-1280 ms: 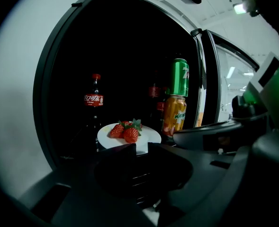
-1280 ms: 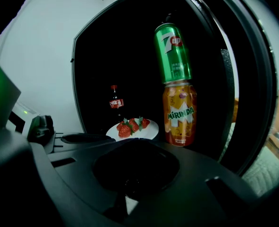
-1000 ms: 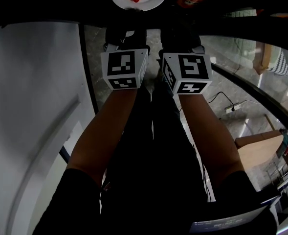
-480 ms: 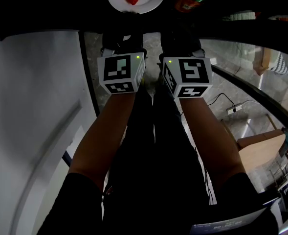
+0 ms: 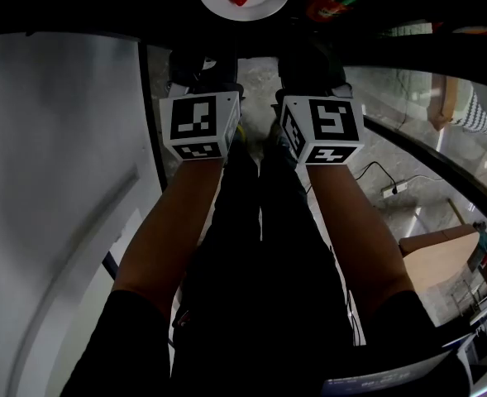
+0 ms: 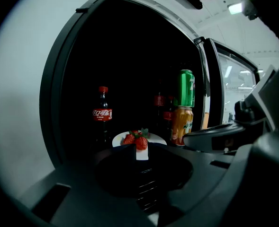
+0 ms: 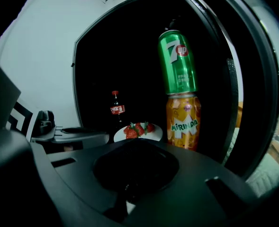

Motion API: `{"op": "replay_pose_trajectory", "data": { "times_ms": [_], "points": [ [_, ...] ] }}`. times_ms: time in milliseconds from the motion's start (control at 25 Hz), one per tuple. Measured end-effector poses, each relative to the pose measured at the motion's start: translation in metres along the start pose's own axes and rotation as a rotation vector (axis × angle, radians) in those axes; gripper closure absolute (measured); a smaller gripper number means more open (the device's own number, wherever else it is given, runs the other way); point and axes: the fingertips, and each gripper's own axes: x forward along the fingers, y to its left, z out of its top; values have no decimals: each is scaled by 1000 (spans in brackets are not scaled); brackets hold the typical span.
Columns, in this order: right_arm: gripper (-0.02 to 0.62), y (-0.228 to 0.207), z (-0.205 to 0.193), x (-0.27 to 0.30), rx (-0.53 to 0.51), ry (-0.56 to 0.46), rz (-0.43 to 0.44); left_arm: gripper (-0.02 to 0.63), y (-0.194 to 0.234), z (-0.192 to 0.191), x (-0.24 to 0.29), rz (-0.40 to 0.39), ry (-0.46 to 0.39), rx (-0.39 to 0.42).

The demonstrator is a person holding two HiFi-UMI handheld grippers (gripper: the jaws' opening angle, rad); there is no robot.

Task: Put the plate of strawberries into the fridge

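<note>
The round white plate (image 7: 153, 135) lies flat on the dark shelf inside the fridge (image 6: 51, 108). Glossy red strawberries (image 7: 137, 129) with green leafy caps are heaped on it. Being round, it has no long axis. Just to its right an orange can (image 7: 183, 122) stands upright with a green can (image 7: 177, 63) stacked on top. A cola bottle (image 6: 102, 115) stands behind. The left hand-held gripper (image 6: 142, 151) has its jaws a slit apart, holding nothing. The right hand-held gripper (image 7: 135, 148) is clenched and empty.
</note>
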Motion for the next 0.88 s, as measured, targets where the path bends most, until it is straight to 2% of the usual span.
{"op": "replay_pose_trajectory", "data": {
  "times_ms": [360, 880],
  "points": [
    [591, 15, 8, -3, -15, -21, 17, 526, 10, 10, -14, 10, -29, 11],
    [591, 23, 21, -18, -14, -53, -31, 526, 17, 18, -31, 1, -31, 21]
  ]
}}
